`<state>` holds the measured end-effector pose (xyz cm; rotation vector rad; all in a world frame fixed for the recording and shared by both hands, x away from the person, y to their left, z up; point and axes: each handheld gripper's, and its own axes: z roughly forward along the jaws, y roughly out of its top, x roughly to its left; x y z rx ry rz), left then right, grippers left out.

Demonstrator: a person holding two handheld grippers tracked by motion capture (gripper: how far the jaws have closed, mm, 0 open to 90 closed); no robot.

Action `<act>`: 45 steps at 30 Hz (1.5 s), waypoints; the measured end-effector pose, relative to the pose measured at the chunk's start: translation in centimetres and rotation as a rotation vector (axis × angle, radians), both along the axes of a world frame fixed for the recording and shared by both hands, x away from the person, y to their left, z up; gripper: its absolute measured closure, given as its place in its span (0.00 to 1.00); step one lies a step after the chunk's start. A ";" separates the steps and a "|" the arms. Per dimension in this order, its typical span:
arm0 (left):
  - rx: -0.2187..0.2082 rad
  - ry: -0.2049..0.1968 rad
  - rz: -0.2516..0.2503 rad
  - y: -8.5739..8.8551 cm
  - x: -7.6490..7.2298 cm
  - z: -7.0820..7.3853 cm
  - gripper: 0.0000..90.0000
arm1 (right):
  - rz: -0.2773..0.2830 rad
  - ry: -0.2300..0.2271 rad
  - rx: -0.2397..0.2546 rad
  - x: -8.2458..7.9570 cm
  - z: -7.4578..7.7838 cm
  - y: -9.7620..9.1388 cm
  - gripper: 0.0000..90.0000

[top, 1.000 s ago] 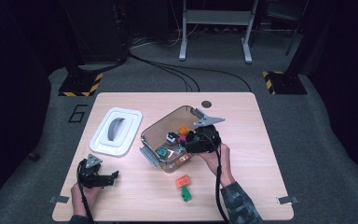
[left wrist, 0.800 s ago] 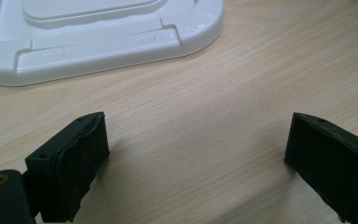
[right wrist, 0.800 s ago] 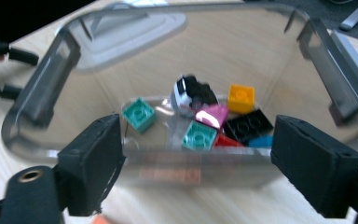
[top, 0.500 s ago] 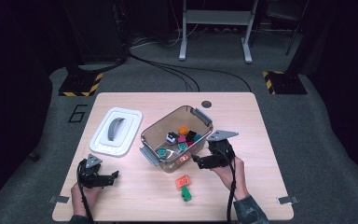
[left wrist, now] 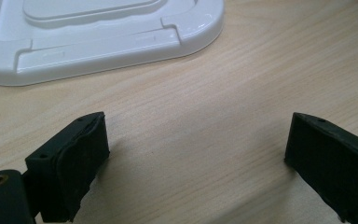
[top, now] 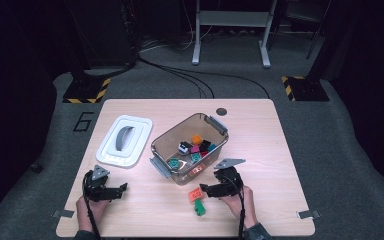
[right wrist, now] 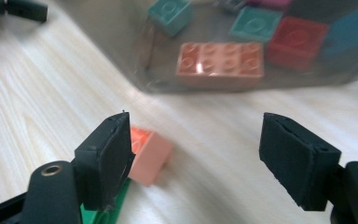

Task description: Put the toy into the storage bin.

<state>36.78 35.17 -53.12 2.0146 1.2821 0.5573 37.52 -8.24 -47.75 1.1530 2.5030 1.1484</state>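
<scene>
My right gripper (top: pixel 203 189) is low over the table just in front of the clear bin (top: pixel 219 126), pointing left at an orange brick (top: pixel 195 193). A green brick (top: pixel 199 207) lies just nearer. In the right gripper view the jaws (right wrist: pixel 196 154) stand open and have just been closing. The orange brick (right wrist: pixel 151 150) lies against the inner side of the left jaw, with no pad pressing it. The green brick (right wrist: pixel 103 212) peeks out below that jaw. My left gripper (top: pixel 121 189) rests near the front left, and its jaws (left wrist: pixel 196 149) are open over bare wood.
The bin holds several coloured bricks, such as a long orange one (right wrist: pixel 221 60) behind its wall. The white lid (top: pixel 125 140) lies flat left of the bin, and its edge (left wrist: pixel 121 46) is just ahead of the left jaws. A round hole (top: pixel 222 111) sits near the table's far edge.
My right gripper came away from above the bin and dropped toward the near side, down to the table by the orange brick. The left gripper stayed where it was.
</scene>
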 end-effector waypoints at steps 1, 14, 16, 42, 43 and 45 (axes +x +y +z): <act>0.002 0.006 -0.002 0.0 0.0 0.1 0.07 | -0.003 0.019 0.000 -0.1 -0.2 0.4 0.28; 0.001 -0.003 0.001 0.0 0.0 0.0 0.07 | -0.054 0.049 -0.059 0.0 -2.0 0.1 0.37; 0.004 0.005 -0.003 0.0 0.0 0.0 0.07 | -0.073 0.046 -0.070 0.1 -2.1 -0.6 0.37; 0.011 0.009 -0.010 0.1 0.0 0.1 0.07 | -0.075 0.079 -0.161 -0.6 -2.0 0.6 0.25; 0.012 0.010 -0.011 0.1 0.0 0.1 0.07 | -0.082 0.078 -0.167 -0.6 -2.2 0.6 0.27; 0.012 0.010 -0.011 0.1 0.0 0.1 0.07 | -0.089 0.078 -0.181 -0.6 -2.4 0.5 0.31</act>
